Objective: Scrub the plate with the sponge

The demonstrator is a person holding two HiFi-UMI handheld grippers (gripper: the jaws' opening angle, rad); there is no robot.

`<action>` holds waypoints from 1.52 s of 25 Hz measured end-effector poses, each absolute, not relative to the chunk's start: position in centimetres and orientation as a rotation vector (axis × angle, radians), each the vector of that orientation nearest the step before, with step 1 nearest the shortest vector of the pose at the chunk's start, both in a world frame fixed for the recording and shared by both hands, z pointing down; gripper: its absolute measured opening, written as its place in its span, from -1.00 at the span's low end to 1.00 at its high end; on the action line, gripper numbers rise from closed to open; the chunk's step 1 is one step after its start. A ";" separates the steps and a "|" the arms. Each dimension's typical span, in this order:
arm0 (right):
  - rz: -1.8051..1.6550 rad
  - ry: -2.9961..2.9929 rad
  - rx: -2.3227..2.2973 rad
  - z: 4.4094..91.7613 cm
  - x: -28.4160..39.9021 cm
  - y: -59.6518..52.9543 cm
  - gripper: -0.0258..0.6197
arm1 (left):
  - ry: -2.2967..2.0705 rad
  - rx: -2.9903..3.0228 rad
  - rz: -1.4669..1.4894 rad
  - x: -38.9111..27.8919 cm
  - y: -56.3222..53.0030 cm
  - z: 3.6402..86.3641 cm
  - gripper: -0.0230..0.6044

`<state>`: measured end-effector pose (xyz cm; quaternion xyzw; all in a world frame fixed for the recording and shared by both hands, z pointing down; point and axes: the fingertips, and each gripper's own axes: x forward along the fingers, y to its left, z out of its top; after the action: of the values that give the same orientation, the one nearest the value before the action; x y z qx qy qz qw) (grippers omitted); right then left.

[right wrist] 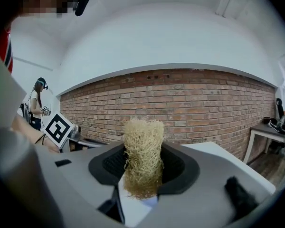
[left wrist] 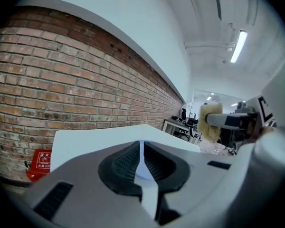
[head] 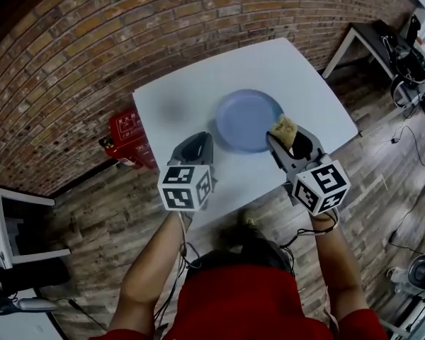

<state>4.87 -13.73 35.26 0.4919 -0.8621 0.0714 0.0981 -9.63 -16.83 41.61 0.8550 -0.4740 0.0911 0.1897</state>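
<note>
Scrubbing seemed not yet begun, since the right gripper [head: 283, 137] pinched the sponge [head: 284, 127] at the near right rim of the plate [head: 246, 119], while the left gripper [head: 199, 139], jaws pressed together on nothing, hovered beside the plate's near left rim

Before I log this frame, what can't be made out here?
Whether the sponge touches the plate: the head view gives no height, and in the right gripper view sponge and jaws cover most of the plate.
Plate's near right rim: head view, behind the right gripper.
Plate: left gripper view, the shut left gripper blocks nearly all.
Print on the red box: too small.
</note>
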 end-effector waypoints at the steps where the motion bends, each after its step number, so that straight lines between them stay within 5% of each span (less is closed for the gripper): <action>1: 0.208 -2.552 1.441 35.4 4.9 -14.3 -0.37 | -1.326 2.389 0.261 -9.4 -17.2 42.0 -0.88; 3: 0.207 -2.553 1.413 35.8 5.1 -15.3 -0.37 | -1.306 2.341 0.266 -9.0 -18.0 43.1 -0.85; 5: 0.210 -2.560 1.381 36.1 5.4 -16.5 -0.37 | -1.283 2.272 0.265 -8.6 -18.7 44.4 -0.54; 14: 0.279 -2.572 1.212 39.0 7.0 -22.1 -0.37 | -1.237 2.015 0.341 -6.5 -22.0 49.4 -0.32; 30: 0.405 -2.466 0.788 46.5 5.5 -28.1 -0.37 | -1.203 1.718 0.494 -4.7 -24.1 56.6 -0.32; 38: 0.451 -2.325 0.687 50.6 2.8 -29.2 -0.37 | -1.130 1.711 0.532 -4.0 -24.5 57.9 -0.50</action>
<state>2.79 -29.19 50.58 0.2629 -0.8895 0.1726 0.3315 -3.98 -24.52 57.87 0.7044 -0.4651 0.2189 0.4896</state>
